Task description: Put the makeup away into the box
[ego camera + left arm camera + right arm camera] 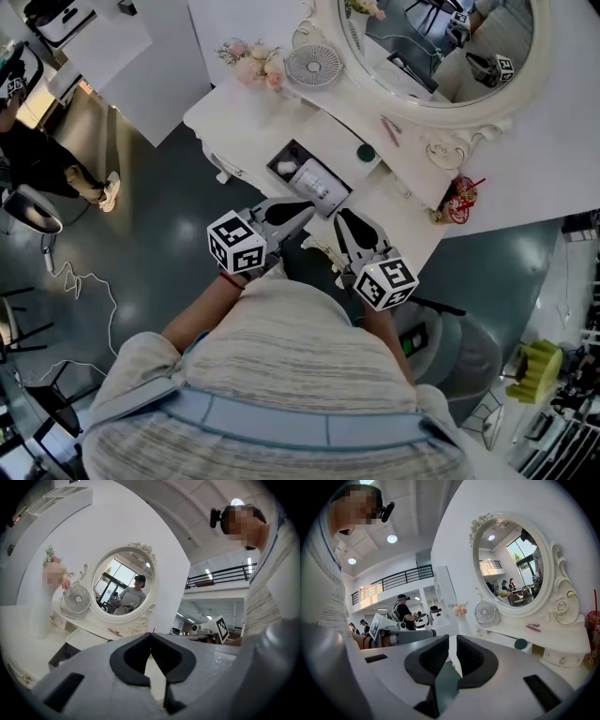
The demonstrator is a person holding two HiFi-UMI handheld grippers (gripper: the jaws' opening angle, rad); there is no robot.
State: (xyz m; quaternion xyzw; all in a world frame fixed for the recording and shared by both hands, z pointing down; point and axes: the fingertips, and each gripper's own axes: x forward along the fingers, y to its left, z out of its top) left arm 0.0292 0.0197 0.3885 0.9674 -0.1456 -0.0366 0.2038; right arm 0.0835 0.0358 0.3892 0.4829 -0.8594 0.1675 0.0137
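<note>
Right at the edge of the white dressing table point(234, 122) stands a person with a gripper in each hand, both pointing in towards the tabletop.

The left gripper point(305, 211) has its jaws drawn together, tips touching, with nothing between them; its own view point(150, 637) shows the same. It hangs just beside the near corner of the box point(281, 159), not touching it. The right gripper point(342, 217) sits close beside the left one, a little further to the right. Its jaws are also together, only a sliver of a gap showing between the dark pads point(436, 656), and they are empty.

The box is dark and open-topped and rests on the tabletop in front of the raised shelf under the oval mirror point(441, 47). Inside it lies a white bottle point(314, 180) with a smaller pale thing next to it that I cannot make out.

Outside the box, a small round green pot point(366, 152) stands on the shelf just beyond the box's far end. A thin pink stick point(389, 129) lies a bit further along, close to the mirror's frame.

Off to the left are a little white fan point(314, 66) and a bunch of pale pink flowers point(253, 64).
</note>
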